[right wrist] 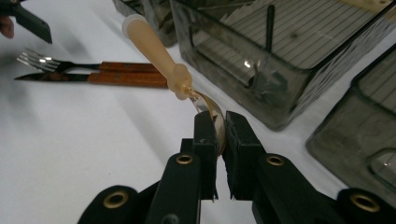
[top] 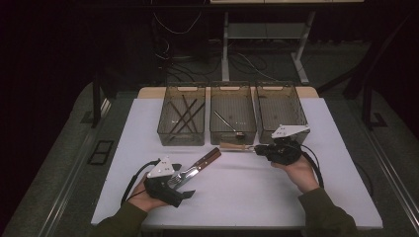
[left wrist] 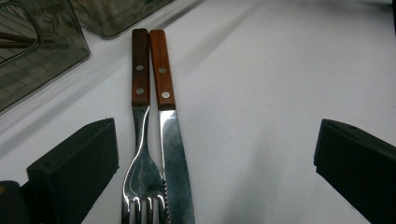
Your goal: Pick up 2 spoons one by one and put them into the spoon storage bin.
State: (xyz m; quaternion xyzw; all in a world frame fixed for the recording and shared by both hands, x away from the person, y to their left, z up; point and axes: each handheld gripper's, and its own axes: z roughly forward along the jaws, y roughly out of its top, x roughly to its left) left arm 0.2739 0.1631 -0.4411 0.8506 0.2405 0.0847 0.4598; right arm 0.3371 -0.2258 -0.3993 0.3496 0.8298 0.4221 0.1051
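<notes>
A: Room to move?

B: Near half of tabletop (top: pixel 237 197) bare; three bins (top: pixel 232 118) along far edge.

A: R claw?

B: Right gripper (right wrist: pixel 218 135) clamped on spoon (right wrist: pixel 159 53) bowl, just before middle bin, handle pointing left along bin fronts, tilted up in its own view.

A: L?

B: Left gripper (left wrist: pixel 215 154) jaws wide apart, near-left, straddling fork (left wrist: pixel 140 140) & knife (left wrist: pixel 169 140); both side by side, handles toward bins.
</notes>
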